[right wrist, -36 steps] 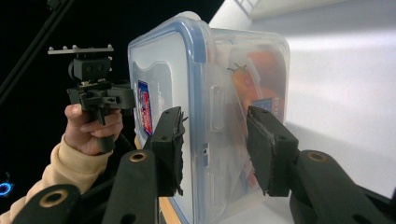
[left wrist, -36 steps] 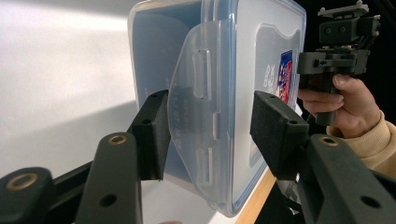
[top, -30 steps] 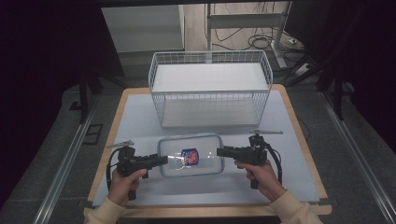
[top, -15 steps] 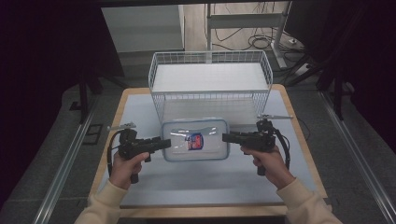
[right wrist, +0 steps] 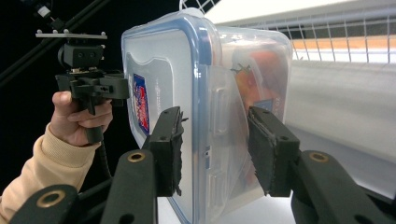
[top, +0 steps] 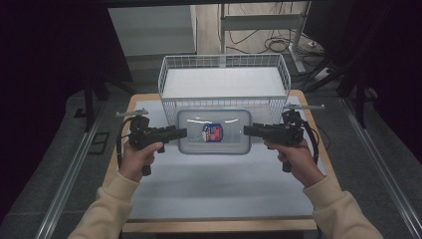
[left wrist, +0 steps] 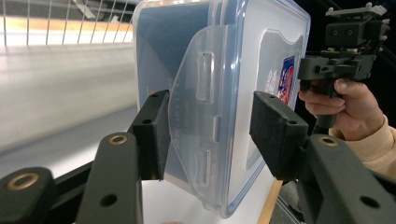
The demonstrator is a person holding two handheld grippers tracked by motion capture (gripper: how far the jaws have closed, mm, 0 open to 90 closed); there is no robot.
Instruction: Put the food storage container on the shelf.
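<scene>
Spanning both ends, left gripper [top: 180,133] and right gripper [top: 250,130] clasped the lidded container [top: 214,132], held above the table [top: 209,184] just before the wire basket [top: 224,74]; placement apparently remained.

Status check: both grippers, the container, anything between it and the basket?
Left gripper and right gripper clamp the clear lidded container by its ends. Wire basket just beyond. Nothing between.
</scene>
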